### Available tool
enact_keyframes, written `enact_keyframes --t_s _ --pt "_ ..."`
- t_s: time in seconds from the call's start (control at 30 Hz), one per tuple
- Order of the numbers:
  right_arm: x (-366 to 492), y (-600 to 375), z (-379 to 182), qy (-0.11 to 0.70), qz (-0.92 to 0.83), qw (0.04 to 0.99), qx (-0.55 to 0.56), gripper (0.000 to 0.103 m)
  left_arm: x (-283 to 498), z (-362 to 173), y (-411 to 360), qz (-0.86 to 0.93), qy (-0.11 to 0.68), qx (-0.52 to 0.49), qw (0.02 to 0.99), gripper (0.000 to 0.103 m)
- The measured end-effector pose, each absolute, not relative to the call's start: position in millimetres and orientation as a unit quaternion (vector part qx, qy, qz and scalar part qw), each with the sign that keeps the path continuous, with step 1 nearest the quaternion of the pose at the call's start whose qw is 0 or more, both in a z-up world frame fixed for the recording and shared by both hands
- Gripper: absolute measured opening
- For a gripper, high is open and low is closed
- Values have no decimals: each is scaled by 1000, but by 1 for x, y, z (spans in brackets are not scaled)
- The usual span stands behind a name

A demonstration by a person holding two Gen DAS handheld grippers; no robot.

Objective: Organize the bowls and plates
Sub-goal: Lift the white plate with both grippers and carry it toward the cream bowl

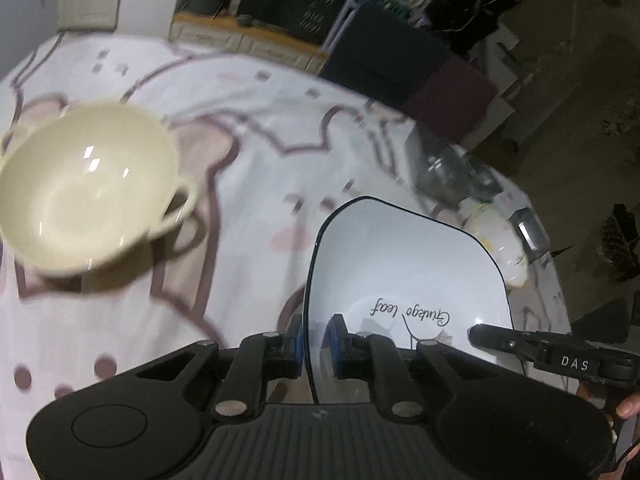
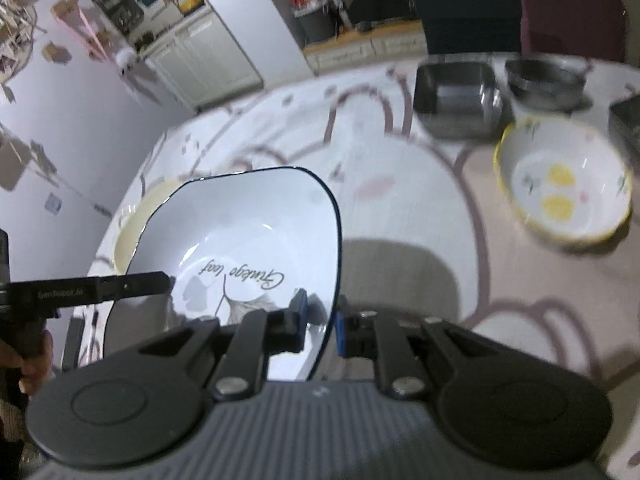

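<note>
The left gripper [image 1: 314,346] is clamped on the left rim of a white plate [image 1: 404,268] with a dark edge line and the words "Ginkgo leaf" printed on it. The right gripper [image 2: 322,326] is clamped on the opposite rim of the same plate [image 2: 248,232], so the plate is held between both grippers, clear of the worktop [image 1: 248,184], with its shadow cast on the patterned cloth below. In each wrist view the other gripper's black finger is seen reaching onto the plate from the side.

One plate is counted. Two ceramic bowls are seen: a cream bowl [image 1: 84,188] with side handles near the left edge of the worktop, and a white bowl [image 2: 564,184] with a yellow rim and lemon prints toward the right edge. Near the far right corner three metal containers are counted: a square tin [image 2: 458,100], a round pan [image 2: 546,78] just beside it, and part of another tin [image 2: 626,120] at the frame edge.
</note>
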State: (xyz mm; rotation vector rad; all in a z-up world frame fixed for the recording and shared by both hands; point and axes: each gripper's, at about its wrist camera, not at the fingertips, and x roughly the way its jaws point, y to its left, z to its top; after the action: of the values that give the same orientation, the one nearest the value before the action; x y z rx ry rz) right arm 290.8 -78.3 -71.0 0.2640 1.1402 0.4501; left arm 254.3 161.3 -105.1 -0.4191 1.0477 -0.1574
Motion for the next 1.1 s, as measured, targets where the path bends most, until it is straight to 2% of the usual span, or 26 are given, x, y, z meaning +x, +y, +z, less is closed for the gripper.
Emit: enact_keyframes --t_s 0.5,1.1 --pt "298 -53 -128 600 190 770 107 19 263 -144 165 -38 543 -203 814 16" --pt "305 -36 -146 621 172 757 109 20 265 -153 164 -19 564 -200 801 17"
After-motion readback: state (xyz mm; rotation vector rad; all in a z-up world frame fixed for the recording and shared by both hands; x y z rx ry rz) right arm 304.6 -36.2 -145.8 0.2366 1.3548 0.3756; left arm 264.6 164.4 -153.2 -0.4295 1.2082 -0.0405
